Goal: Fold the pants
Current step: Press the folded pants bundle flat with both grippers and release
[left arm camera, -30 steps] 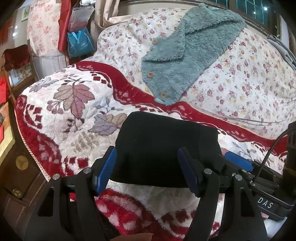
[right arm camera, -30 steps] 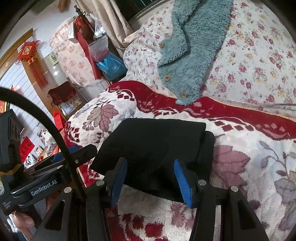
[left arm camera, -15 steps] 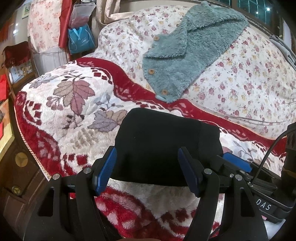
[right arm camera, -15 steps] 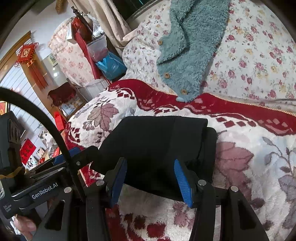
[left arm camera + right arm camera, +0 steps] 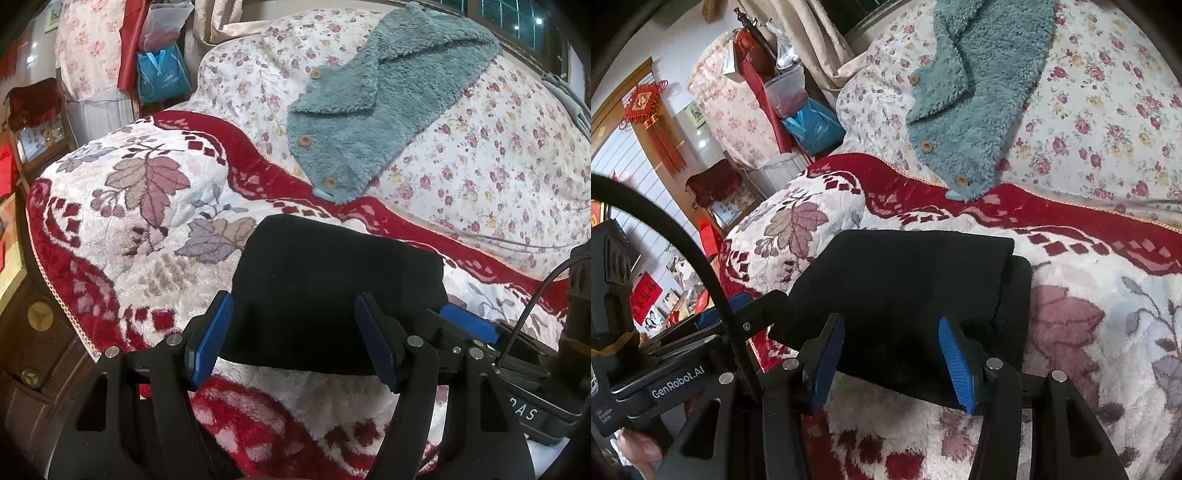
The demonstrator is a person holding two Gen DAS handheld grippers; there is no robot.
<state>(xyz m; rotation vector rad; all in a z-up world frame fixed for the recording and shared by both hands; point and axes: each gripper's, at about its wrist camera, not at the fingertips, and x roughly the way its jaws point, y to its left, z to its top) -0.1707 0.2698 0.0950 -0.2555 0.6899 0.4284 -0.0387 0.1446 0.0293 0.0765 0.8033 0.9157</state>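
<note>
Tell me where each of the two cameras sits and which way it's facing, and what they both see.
Left wrist: on the left gripper, facing forward over the folded black pants on the leaf-patterned blanket; its open blue fingers show, the right gripper alongside.
Right wrist: on the right gripper, looking over the pants; open fingers, the left gripper and a fingertip show.
Shared: pants, blanket, teal fleece garment.

Folded pants (image 5: 332,295) lie on the blanket (image 5: 147,229), fleece jacket (image 5: 376,110) on the quilt (image 5: 498,166) behind.
</note>
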